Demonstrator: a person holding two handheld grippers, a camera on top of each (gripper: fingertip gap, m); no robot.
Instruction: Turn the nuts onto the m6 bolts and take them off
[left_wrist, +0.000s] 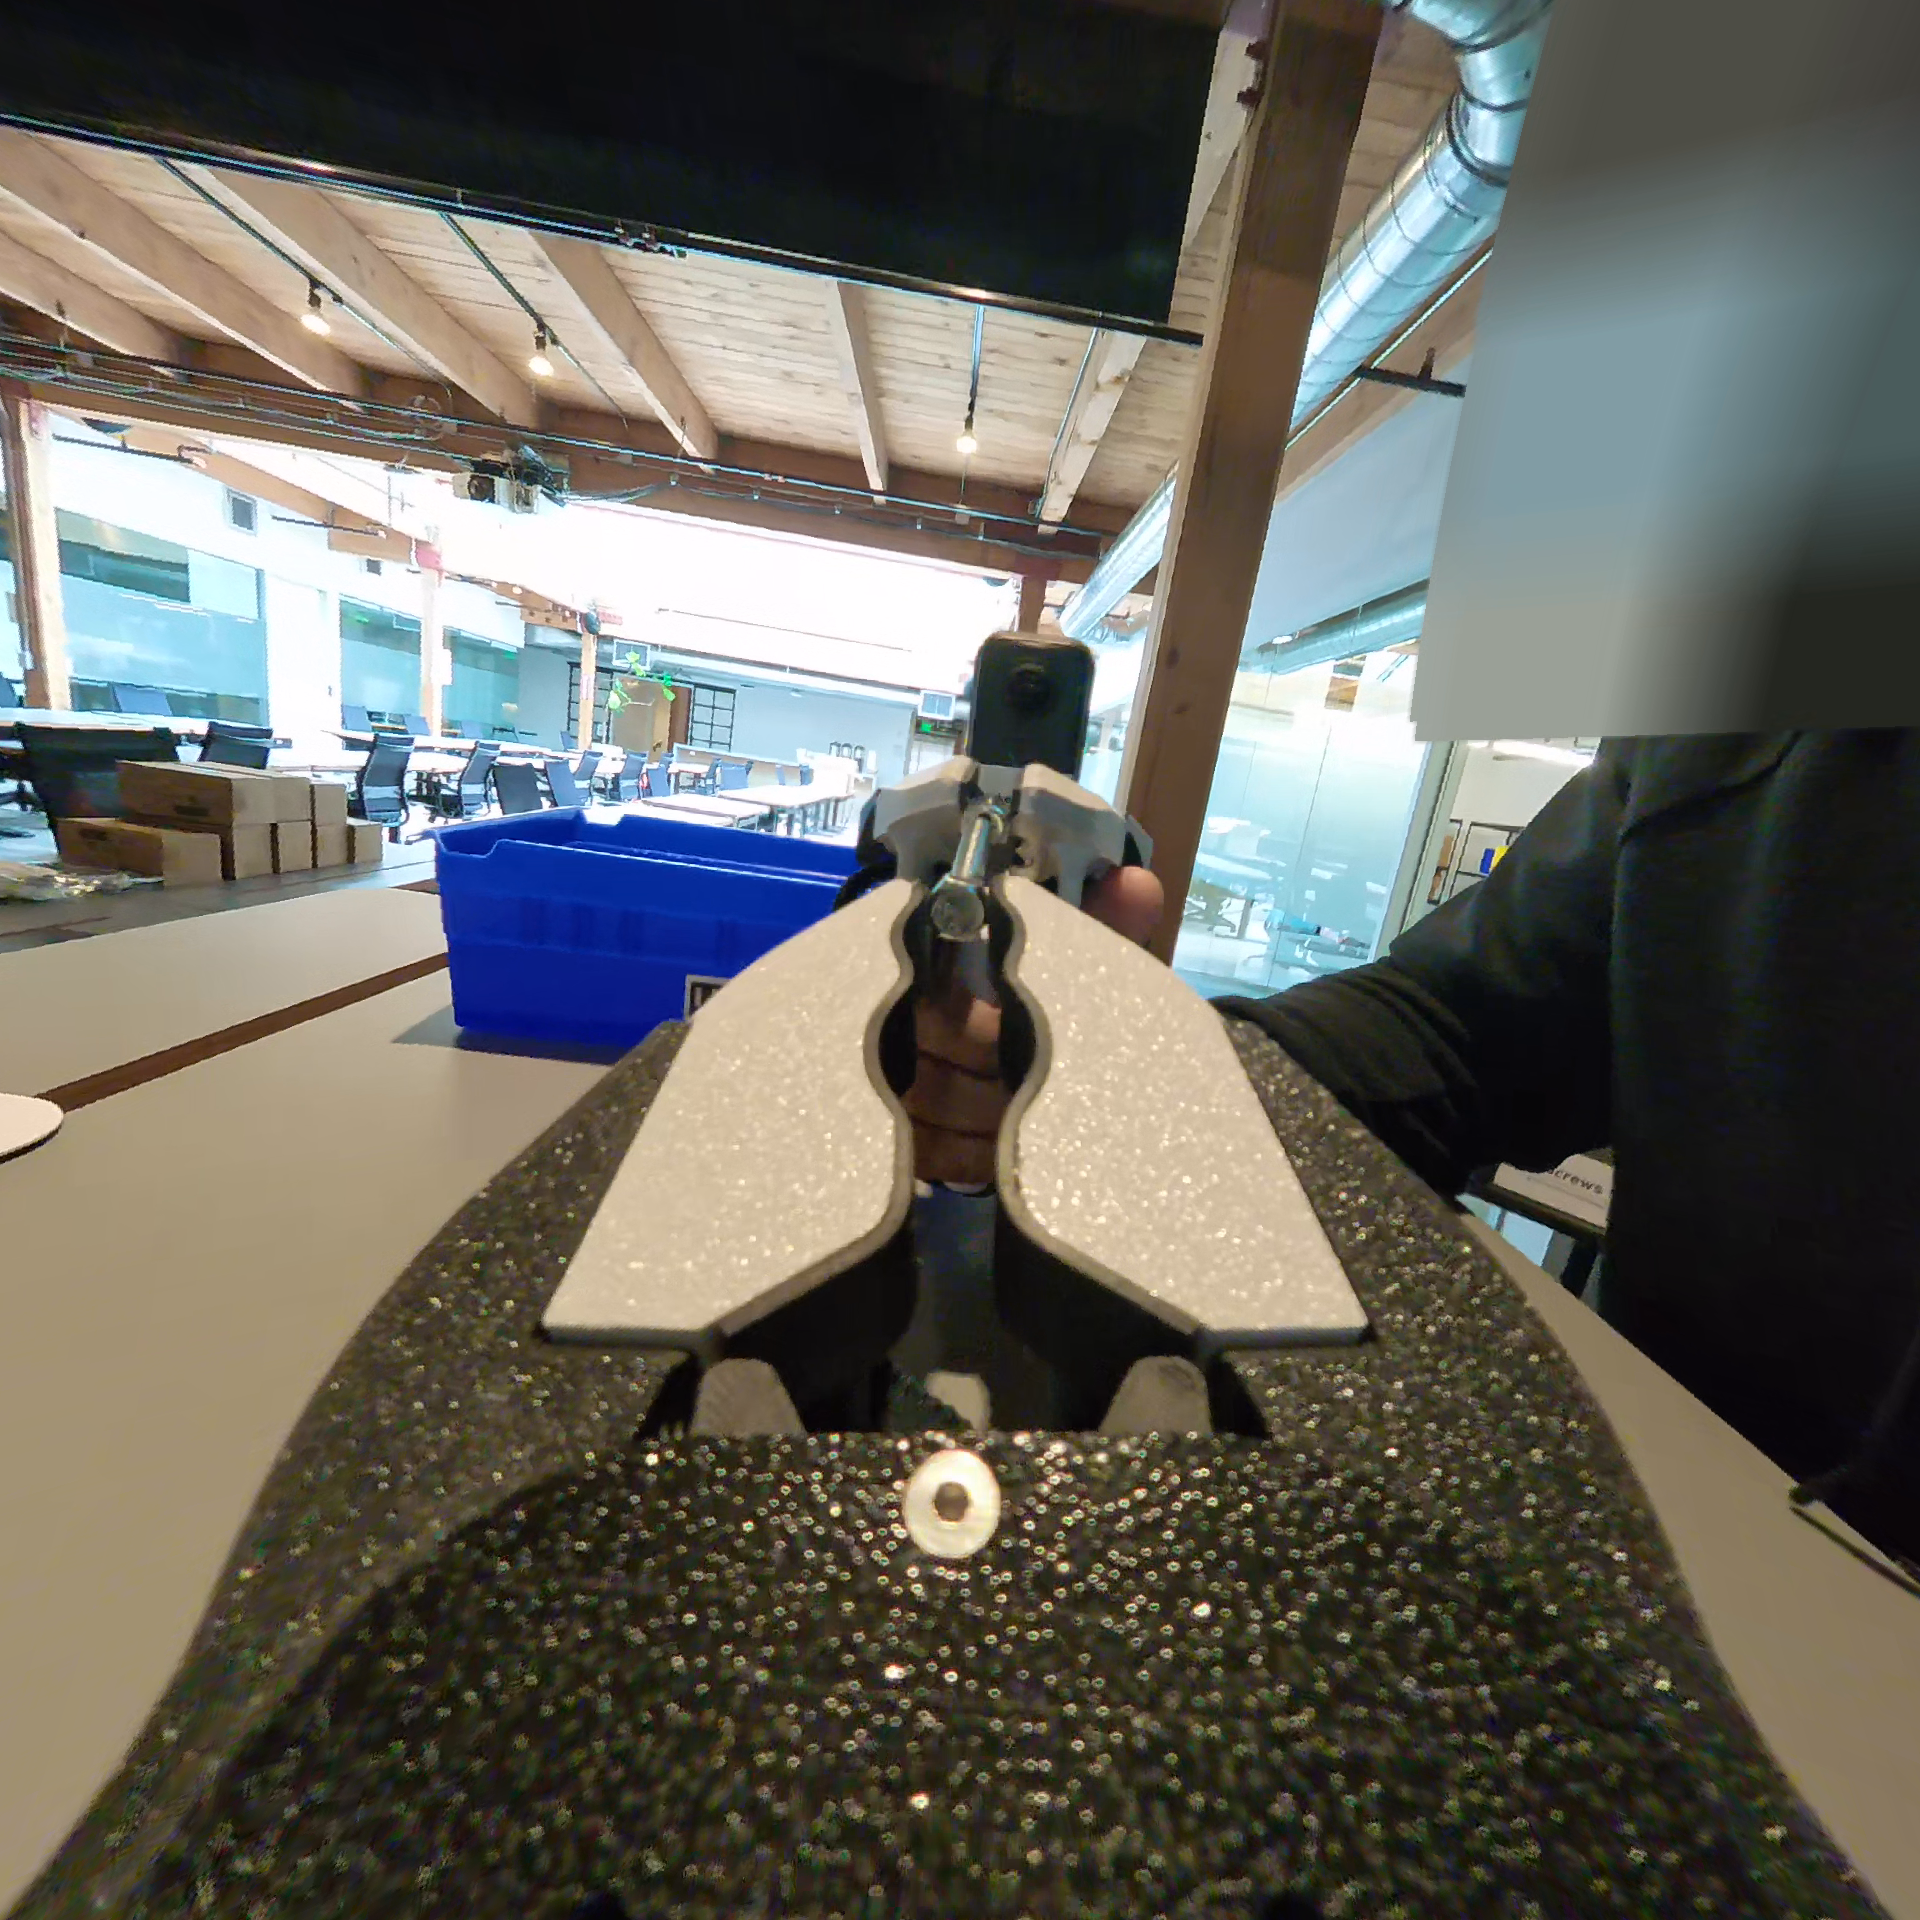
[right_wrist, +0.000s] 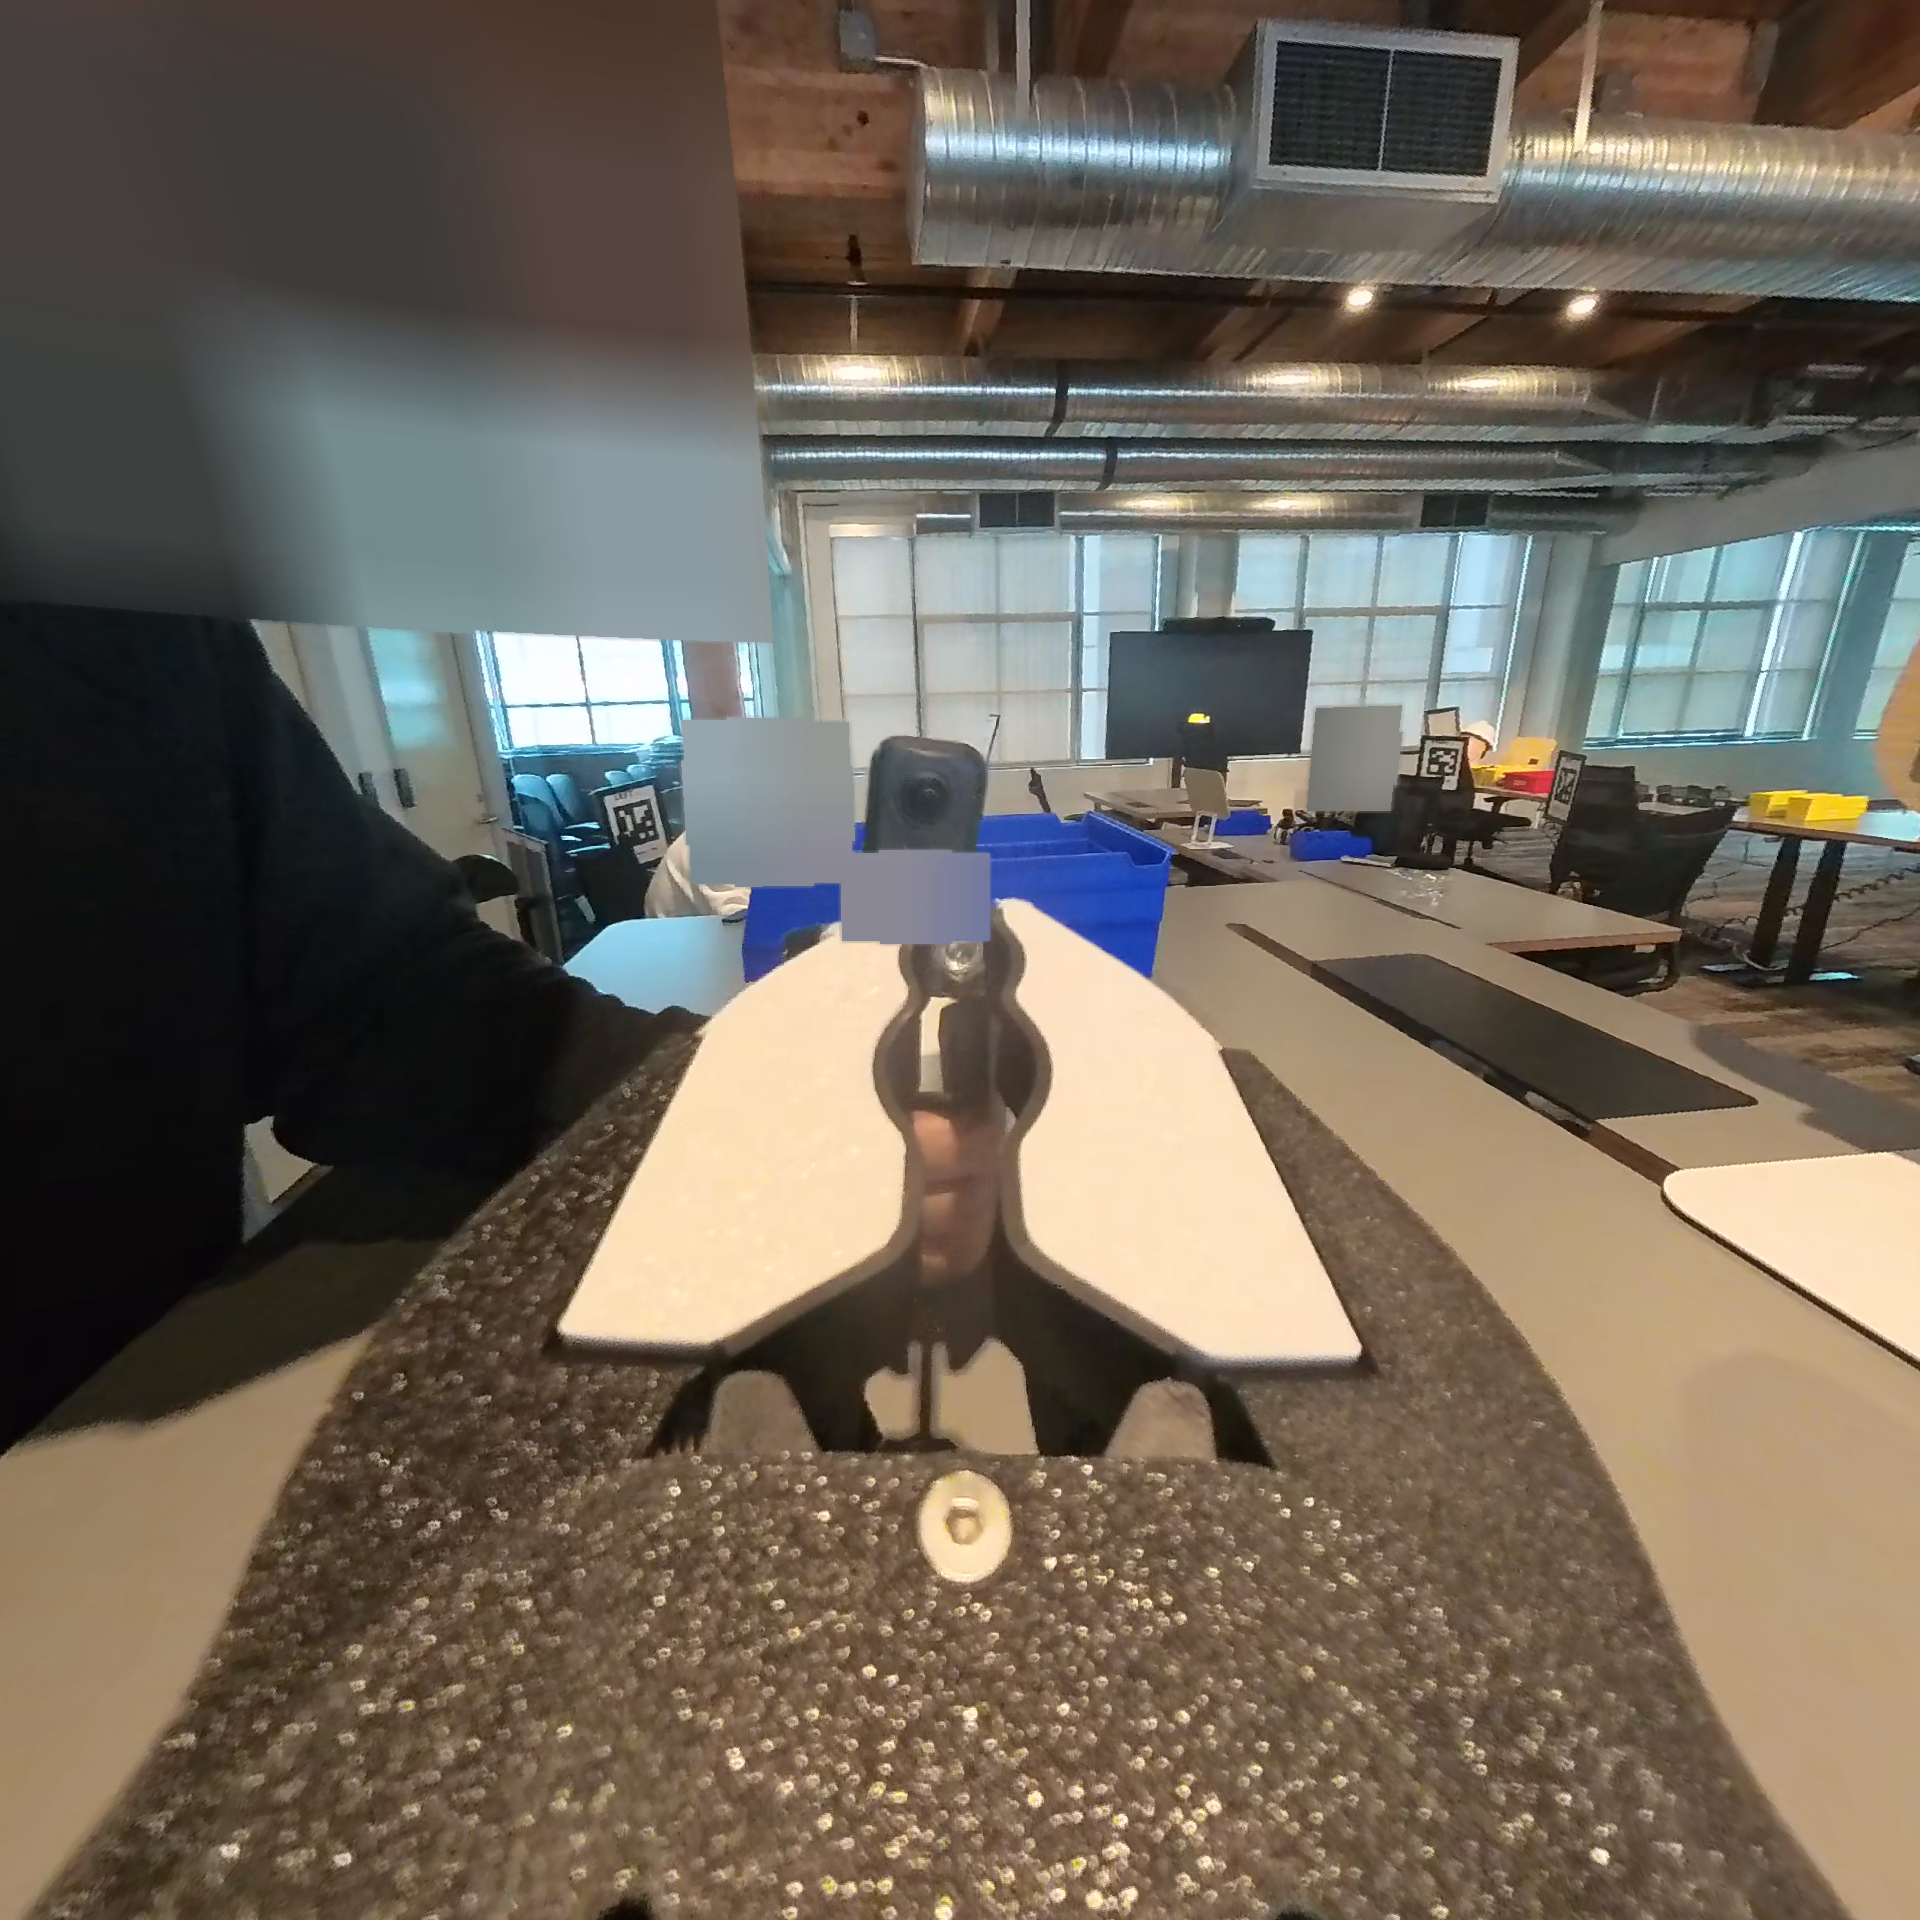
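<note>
In the left wrist view my left gripper (left_wrist: 954, 906) is shut on the head end of a silver M6 bolt (left_wrist: 961, 883). The bolt's shaft runs straight ahead into my right gripper (left_wrist: 992, 821), which faces mine a short way off, held by a hand (left_wrist: 1130, 900). In the right wrist view my right gripper (right_wrist: 961, 958) is shut on a small shiny nut (right_wrist: 961, 961) at its fingertips. The left gripper opposite is mostly hidden behind a blur patch; only its camera (right_wrist: 925, 795) shows. Both grippers are held in the air above the grey table (left_wrist: 260, 1195).
A blue bin (left_wrist: 623, 920) stands on the table behind the grippers and also shows in the right wrist view (right_wrist: 1081, 883). A white pad (right_wrist: 1818, 1236) and a black mat (right_wrist: 1507, 1039) lie on the table. The person's dark sleeve (left_wrist: 1558, 987) is close by. Less than 4 cm separates the two grippers' tips.
</note>
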